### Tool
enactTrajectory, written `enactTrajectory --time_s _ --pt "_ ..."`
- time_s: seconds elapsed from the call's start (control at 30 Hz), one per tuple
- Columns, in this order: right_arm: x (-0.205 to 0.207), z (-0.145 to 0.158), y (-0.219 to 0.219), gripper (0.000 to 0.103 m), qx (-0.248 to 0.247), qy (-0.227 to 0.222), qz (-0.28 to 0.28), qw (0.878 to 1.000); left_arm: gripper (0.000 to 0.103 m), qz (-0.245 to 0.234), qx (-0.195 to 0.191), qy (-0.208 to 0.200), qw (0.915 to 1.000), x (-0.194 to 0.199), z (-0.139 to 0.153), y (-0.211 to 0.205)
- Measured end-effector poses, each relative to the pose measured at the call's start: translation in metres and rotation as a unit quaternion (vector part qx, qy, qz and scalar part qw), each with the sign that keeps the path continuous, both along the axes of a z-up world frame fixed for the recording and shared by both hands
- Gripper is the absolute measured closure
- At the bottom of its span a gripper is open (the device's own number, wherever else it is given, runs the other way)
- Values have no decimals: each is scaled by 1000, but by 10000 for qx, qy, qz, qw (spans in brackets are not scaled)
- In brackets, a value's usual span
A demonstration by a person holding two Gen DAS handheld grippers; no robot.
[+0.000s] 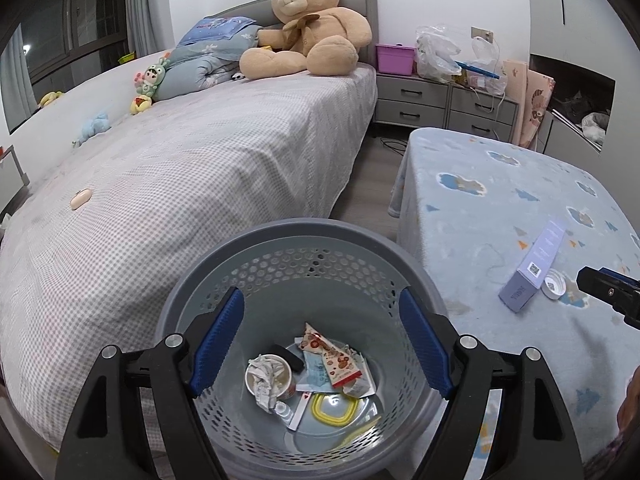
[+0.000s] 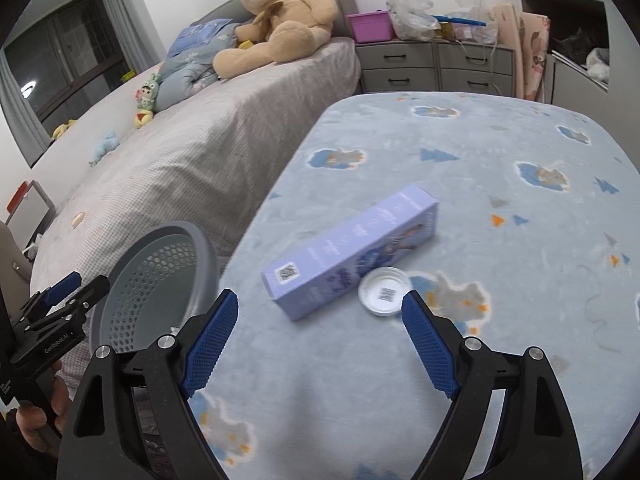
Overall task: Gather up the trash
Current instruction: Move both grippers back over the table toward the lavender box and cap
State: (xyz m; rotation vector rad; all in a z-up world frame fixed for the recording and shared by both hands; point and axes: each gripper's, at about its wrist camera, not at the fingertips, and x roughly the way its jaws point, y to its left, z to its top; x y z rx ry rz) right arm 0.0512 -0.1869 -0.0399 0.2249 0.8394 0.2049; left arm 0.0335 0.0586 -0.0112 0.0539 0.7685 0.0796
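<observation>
A grey perforated trash basket (image 1: 224, 276) stands on the floor between the bed and the table, holding a paper cup, wrappers and a yellow ring. My left gripper (image 1: 322, 316) hangs open over the basket's mouth with nothing between its fingers. A long lilac box (image 2: 352, 248) lies on the blue blanket-covered table (image 2: 500, 152), with a small white round lid (image 2: 384, 291) touching its near side. My right gripper (image 2: 320, 320) is open just in front of the box and lid, touching neither. The box (image 1: 532, 266), the lid (image 1: 555, 284) and the basket (image 2: 160, 276) show in both views.
A bed (image 1: 180, 184) with a checked cover runs along the left, with a big teddy bear (image 1: 308, 28), soft toys and a folded quilt. Grey drawers (image 1: 444, 104) with plastic bags and a pink bin stand at the back. A person's hand (image 2: 36, 416) holds the left gripper's handle.
</observation>
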Motion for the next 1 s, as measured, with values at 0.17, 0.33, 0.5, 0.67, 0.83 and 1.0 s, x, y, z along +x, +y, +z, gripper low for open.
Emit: enactTrajectory --time_s 0.17,0.33,0.5,0.67,0.83,1.0 --pt "-1 -9 -24 21 -26 91 -213 9997 27 -132 -7 8 9999 2 -2 -15" --pt "0 -16 -37 21 -109 169 -289 9994 27 -291 -9 21 9996 5 -2 -31" --pt "4 -27 -40 21 -215 273 -284 9990 27 -408 -6 32 9992 6 -3 -41" --pt "13 -34 -32 21 -253 338 -165 9990 27 -494 6 81 9987 7 -7 -47" --pt "21 -40 -19 22 -488 380 -57 9981 27 -594 -12 106 9982 5 -8 -51" --pt "30 -46 -11 30 -696 443 17 9966 27 -669 -47 96 9977 4 -7 -55"
